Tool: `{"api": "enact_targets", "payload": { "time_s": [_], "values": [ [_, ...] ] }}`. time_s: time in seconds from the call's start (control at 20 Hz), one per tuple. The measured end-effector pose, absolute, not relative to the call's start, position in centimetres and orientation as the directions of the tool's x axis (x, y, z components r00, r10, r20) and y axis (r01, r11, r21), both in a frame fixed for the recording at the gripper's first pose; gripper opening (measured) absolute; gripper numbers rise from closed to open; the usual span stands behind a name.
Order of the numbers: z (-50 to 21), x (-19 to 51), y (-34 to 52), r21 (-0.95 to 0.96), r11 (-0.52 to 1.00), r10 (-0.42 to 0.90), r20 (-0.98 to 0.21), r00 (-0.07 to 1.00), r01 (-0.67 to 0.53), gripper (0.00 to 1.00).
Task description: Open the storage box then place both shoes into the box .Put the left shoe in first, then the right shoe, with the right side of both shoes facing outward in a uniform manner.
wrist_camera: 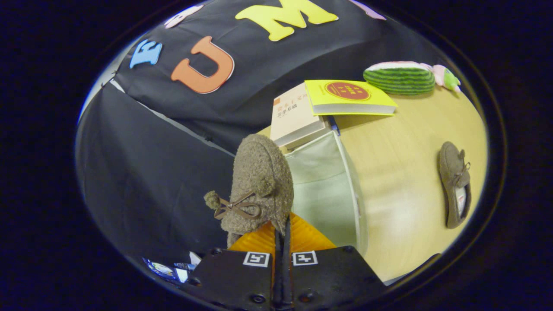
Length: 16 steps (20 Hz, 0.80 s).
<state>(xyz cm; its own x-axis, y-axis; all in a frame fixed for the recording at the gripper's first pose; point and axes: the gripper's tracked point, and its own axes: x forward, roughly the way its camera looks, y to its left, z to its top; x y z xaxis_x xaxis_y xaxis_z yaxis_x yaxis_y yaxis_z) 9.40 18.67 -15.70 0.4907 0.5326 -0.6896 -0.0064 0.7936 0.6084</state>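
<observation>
My gripper (pixel 281 229) is shut on a brown fuzzy shoe (pixel 258 181) with a small bow and pompom. The fingers pinch its collar edge, and the shoe hangs lifted, toe pointing away from me. Just to the right of it stands the pale green storage box (pixel 341 185), open at the top, its white rim facing me. The second brown shoe (pixel 454 183) lies on the wooden table (pixel 406 142) well to the right of the box, its opening turned toward the far right.
Beyond the box lie two books, a beige one (pixel 293 114) and a yellow one (pixel 348 97) resting partly on it. A watermelon-striped plush (pixel 399 77) sits at the table's back. Black cloth wall stands to the left.
</observation>
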Motion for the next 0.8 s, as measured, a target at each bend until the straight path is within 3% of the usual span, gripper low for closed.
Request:
{"api": "enact_targets", "payload": {
  "time_s": [0.25, 0.5, 0.8],
  "values": [
    [-18.1, 10.3, 19.9, 0.589, 0.808, 0.500, -0.684, 0.532, -0.002, 0.06],
    [-22.1, 9.4, 21.6, 0.570, 0.821, 0.483, -0.722, 0.495, 0.029, 0.06],
    [-24.8, 9.4, 22.9, 0.509, 0.861, 0.450, -0.747, 0.489, -0.014, 0.06]
  ]
}}
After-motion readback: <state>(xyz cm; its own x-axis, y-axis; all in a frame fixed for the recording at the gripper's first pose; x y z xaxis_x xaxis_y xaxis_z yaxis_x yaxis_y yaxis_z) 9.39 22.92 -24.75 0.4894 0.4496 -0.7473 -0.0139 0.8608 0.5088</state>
